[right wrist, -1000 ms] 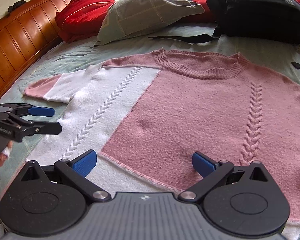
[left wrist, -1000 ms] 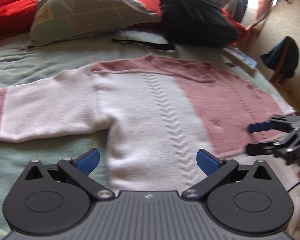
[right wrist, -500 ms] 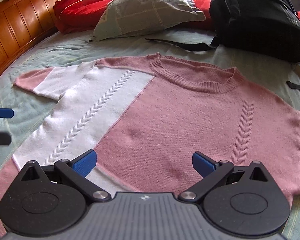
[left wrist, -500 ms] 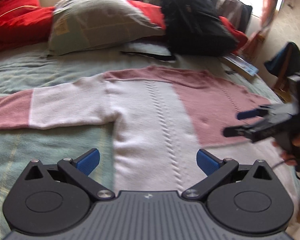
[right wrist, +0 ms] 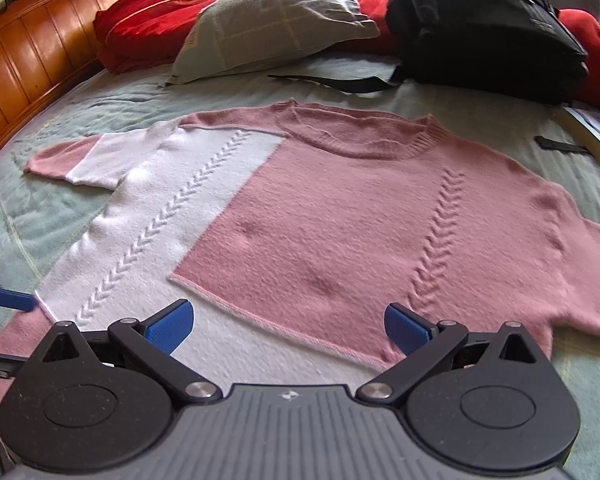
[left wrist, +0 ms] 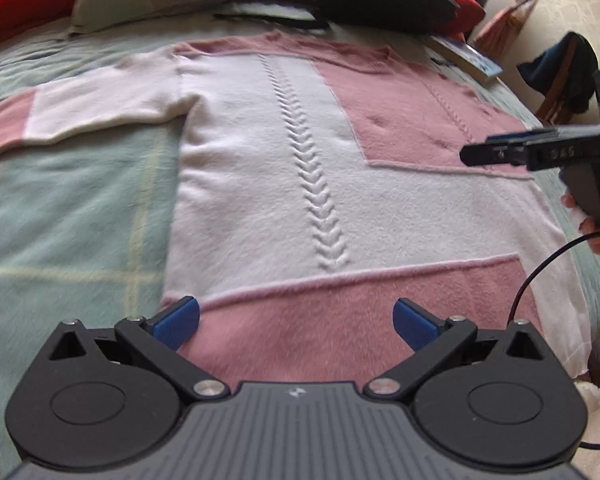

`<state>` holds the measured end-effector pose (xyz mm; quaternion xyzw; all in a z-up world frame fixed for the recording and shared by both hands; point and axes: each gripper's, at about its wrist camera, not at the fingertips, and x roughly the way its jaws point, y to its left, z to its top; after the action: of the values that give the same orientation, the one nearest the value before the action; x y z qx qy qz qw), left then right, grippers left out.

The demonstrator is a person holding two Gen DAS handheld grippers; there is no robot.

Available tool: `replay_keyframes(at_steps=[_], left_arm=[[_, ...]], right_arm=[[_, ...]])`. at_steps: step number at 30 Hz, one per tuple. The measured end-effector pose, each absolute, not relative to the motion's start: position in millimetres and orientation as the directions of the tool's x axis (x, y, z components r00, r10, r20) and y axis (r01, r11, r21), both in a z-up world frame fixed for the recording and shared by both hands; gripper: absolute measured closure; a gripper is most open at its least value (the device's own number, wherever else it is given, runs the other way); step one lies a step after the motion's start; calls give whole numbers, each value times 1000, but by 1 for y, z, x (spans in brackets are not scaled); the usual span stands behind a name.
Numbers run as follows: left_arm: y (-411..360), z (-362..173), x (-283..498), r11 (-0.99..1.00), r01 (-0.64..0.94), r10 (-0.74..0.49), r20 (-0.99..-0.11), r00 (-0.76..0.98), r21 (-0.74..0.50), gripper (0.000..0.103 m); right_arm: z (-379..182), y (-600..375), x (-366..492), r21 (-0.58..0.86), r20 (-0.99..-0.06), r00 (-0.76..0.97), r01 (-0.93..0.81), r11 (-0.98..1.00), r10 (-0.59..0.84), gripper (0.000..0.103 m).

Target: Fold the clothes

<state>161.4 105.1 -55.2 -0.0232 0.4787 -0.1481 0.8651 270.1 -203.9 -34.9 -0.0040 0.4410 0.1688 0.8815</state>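
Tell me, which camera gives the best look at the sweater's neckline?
The right wrist view: the ribbed pink collar of the sweater faces the camera, whole and sharp. The left wrist view catches the collar only edge-on, far off and blurred.

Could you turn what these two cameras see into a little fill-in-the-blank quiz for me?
1. The sweater lies spread flat on a bed, knitted in pink and ____.
2. The jaws of the left gripper stand ____, holding nothing.
3. Behind the sweater's collar, next to the grey pillow, sits a black ____.
4. The right gripper hovers over the sweater's bottom ____.

Missing words: white; open; backpack; hem
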Motion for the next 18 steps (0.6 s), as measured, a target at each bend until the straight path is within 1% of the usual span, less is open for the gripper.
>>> replay_keyframes(at_steps=[2, 5, 7, 11, 18], left_arm=[[99, -47, 152, 963, 241, -237, -813, 532, -123, 1], [78, -40, 138, 959, 283, -164, -791, 590, 12, 1], [62, -40, 133, 943, 329, -168, -780, 603, 51, 1], [43, -49, 126, 920, 390, -212, -786, 581, 40, 1], [53, -71, 103, 934, 357, -197, -811, 551, 15, 1]], right_arm=[[-36, -204, 267, 136, -782, 554, -296, 946, 286, 0], [-37, -203, 260, 138, -782, 554, -294, 946, 286, 0], [-35, -201, 255, 139, -779, 555, -300, 944, 291, 0], [-29, -196, 245, 134, -770, 564, -313, 940, 297, 0], [-24, -199, 234, 136, -762, 574, -311, 941, 300, 0]])
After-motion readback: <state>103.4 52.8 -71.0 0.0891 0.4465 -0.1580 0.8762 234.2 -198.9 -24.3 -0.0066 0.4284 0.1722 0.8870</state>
